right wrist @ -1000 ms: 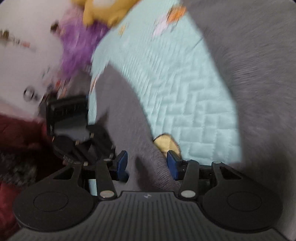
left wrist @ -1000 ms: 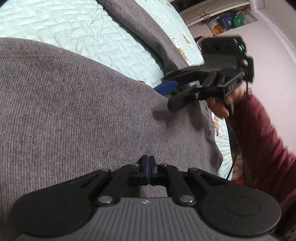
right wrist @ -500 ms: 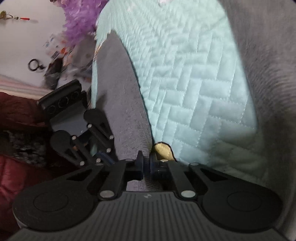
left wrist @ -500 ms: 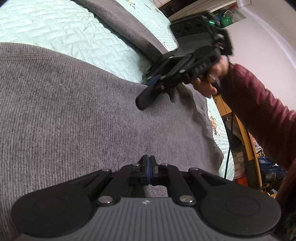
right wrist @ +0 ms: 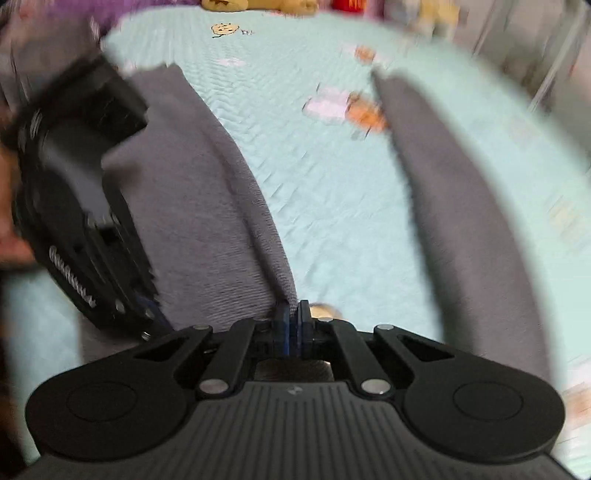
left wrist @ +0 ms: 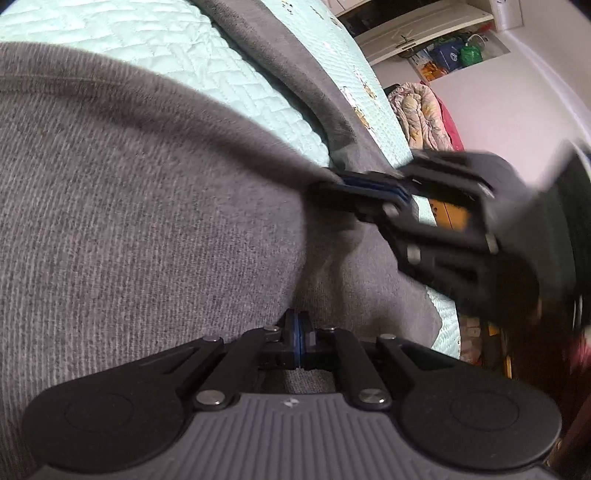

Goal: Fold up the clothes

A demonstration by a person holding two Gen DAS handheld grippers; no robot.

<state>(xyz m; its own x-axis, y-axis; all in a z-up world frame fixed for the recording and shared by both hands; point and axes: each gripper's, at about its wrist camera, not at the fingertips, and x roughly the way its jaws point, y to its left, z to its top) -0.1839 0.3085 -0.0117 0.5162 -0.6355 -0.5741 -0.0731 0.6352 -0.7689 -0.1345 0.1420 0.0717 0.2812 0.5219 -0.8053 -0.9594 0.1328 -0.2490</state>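
A grey knit garment [left wrist: 147,206] lies on a mint quilted bedspread [left wrist: 155,44]. My left gripper [left wrist: 297,325] is shut on the garment's near edge. My right gripper [right wrist: 291,317] is shut on another edge of the garment [right wrist: 207,206] and holds it lifted; in the left wrist view the right gripper [left wrist: 332,184] pulls the cloth taut toward the right. The left gripper [right wrist: 147,306] appears blurred at the left of the right wrist view. A second grey strip [right wrist: 450,177] of the garment runs over the bedspread [right wrist: 332,177] on the right.
Stuffed toys [right wrist: 258,3] sit at the far end of the bed. A shelf [left wrist: 424,26] with bags and a pile of bedding [left wrist: 421,114] stand beyond the bed's right edge. The right wrist view is motion-blurred.
My right gripper closed on the garment's edge and has lifted and pulled it toward my left gripper. The left gripper stays shut on the cloth.
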